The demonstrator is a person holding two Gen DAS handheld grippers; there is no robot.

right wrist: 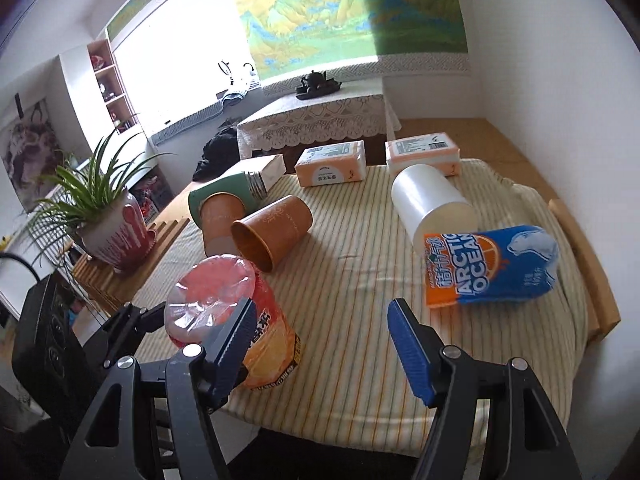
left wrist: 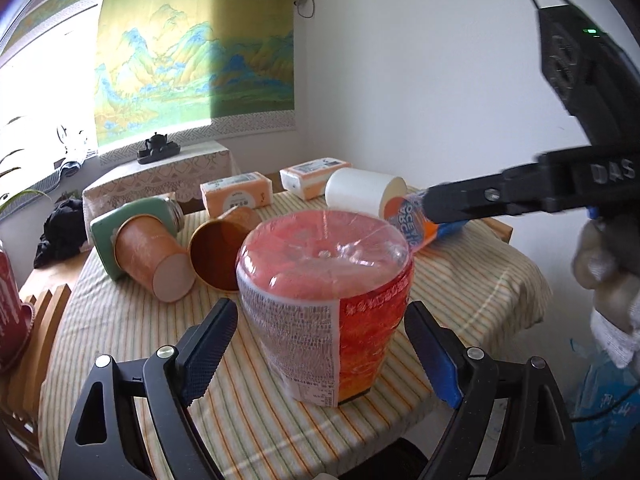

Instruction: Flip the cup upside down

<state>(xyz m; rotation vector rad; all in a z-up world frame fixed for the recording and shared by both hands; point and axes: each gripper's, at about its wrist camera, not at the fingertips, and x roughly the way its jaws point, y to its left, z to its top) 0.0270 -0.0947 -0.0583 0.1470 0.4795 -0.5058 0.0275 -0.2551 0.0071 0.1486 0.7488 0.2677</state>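
Jaws wide both sides; wrapped cup [left wrist: 326, 300] stands vertical, narrow end down.

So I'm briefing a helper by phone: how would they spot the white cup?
On the striped tablecloth, look toward the far side, just before two orange tissue packs. The white cup lies on its side there, touching the blue Arctic Ocean bottle; it alone is plain white.
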